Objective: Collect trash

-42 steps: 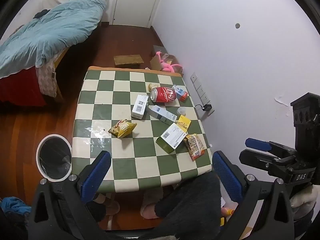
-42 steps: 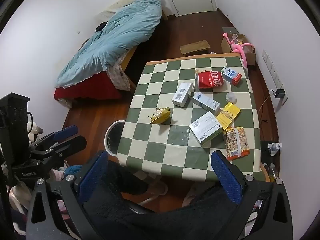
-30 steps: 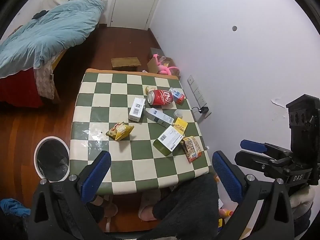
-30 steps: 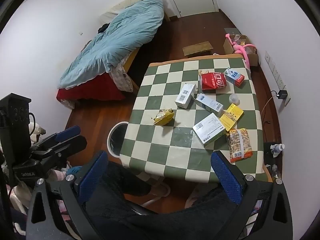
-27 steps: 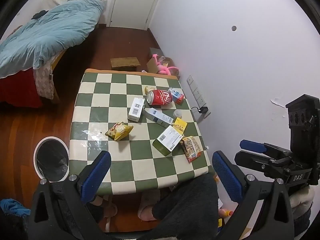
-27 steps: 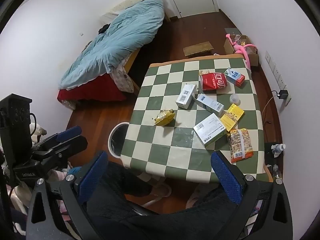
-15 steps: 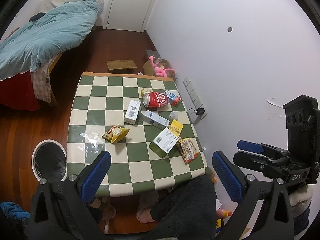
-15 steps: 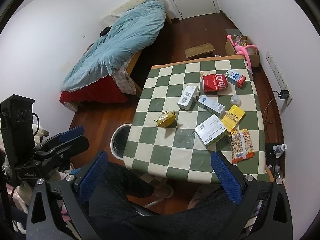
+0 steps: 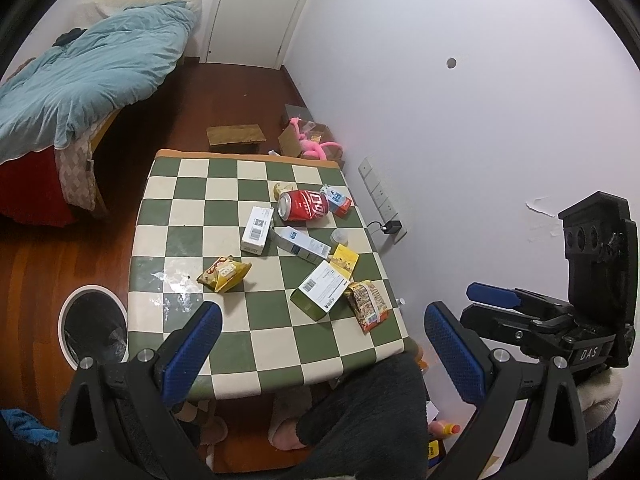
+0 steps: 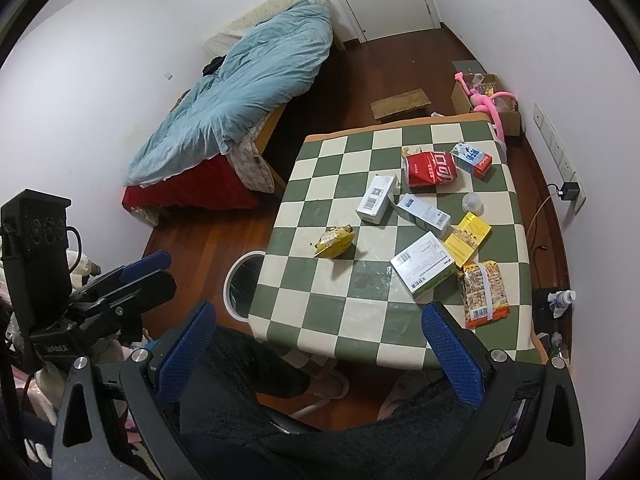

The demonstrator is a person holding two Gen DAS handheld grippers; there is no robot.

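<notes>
Meanwhile, over the last second or so both grippers had drawn up and back from the checkered table [image 9: 192, 184], so that more of the room came into view and every item looked smaller; nothing on the table had shifted. The left gripper [image 9: 320, 344] hung above the near edge with its fingers wide apart and nothing between them, and the right gripper [image 10: 316, 344] stood likewise, spread and empty. The trash lay untouched: a crumpled yellow snack bag [image 9: 224, 278] toward the near left part, a red can [image 9: 304, 205] on its side toward the far right corner with a small carton [image 9: 338, 201] just beside it, three boxes [image 9: 258, 229] across the middle, a yellow packet [image 9: 345, 258] and a noodle packet [image 9: 368, 309] near the right edge. The bin [image 9: 90, 326] stood on the floor just off the near left corner. By this reading the collecting had not yet begun, and the pull-back looked like a survey before choosing a first piece, likely the snack bag nearest the bin.
</notes>
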